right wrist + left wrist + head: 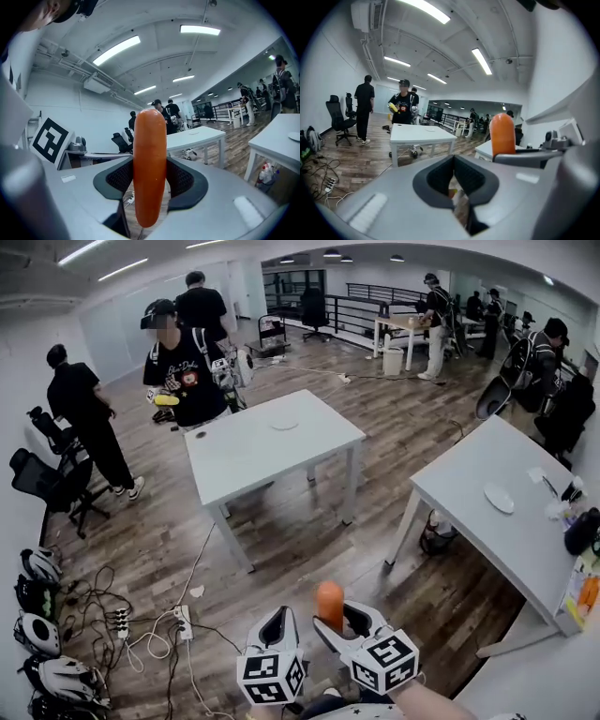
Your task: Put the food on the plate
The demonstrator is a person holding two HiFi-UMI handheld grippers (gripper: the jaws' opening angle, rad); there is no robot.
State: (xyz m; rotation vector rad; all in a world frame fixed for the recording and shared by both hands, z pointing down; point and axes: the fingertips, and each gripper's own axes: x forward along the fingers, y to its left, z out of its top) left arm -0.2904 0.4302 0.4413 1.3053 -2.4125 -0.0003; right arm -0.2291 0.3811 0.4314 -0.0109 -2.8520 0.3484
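Note:
An orange sausage point(330, 599) stands upright in my right gripper point(331, 615), low in the head view, above the wooden floor. In the right gripper view the sausage point(150, 159) fills the gap and both dark pads press on its sides, so the right gripper point(150, 183) is shut on it. Just left of it, my left gripper point(278, 624) has its jaws together with nothing between them. The left gripper view shows the left gripper point(454, 180) shut and the sausage point(503, 133) to its right. A white plate point(499, 498) lies on the grey table point(469, 484) at the right.
A second white table point(253, 451) with a small plate point(284, 424) stands ahead in the middle. Several people stand around the room. Cables and a power strip point(183, 620) lie on the floor at the left, beside helmets point(37, 634) and office chairs point(42, 484).

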